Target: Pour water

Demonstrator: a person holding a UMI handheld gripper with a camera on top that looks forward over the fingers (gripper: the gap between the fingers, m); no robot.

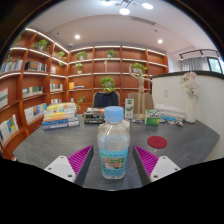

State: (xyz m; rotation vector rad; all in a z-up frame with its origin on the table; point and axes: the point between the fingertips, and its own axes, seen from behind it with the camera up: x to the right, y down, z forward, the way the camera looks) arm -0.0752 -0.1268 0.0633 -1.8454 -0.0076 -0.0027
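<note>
- I count one water bottle (113,142): clear plastic, white cap, pale blue label, upright on the dark grey table (60,142).
- One flat red round thing (157,142) lies on the table to the right of the bottle, well apart from it; I cannot tell what it is.
- One stack of books (60,117) sits near the table's far left edge, and a cluster of small boxes and bottles (135,114) stands along the far edge; I cannot count those.
- My gripper (113,160) points straight ahead, level with the table, its two fingers spread apart.
- The bottle stands between the pink pads (81,158), with a gap showing on each side, so nothing is clamped.
- The tabletop is bare on both sides of the bottle, out to the left and right edges.
- Behind the table, wooden shelves (30,75) line the walls.
</note>
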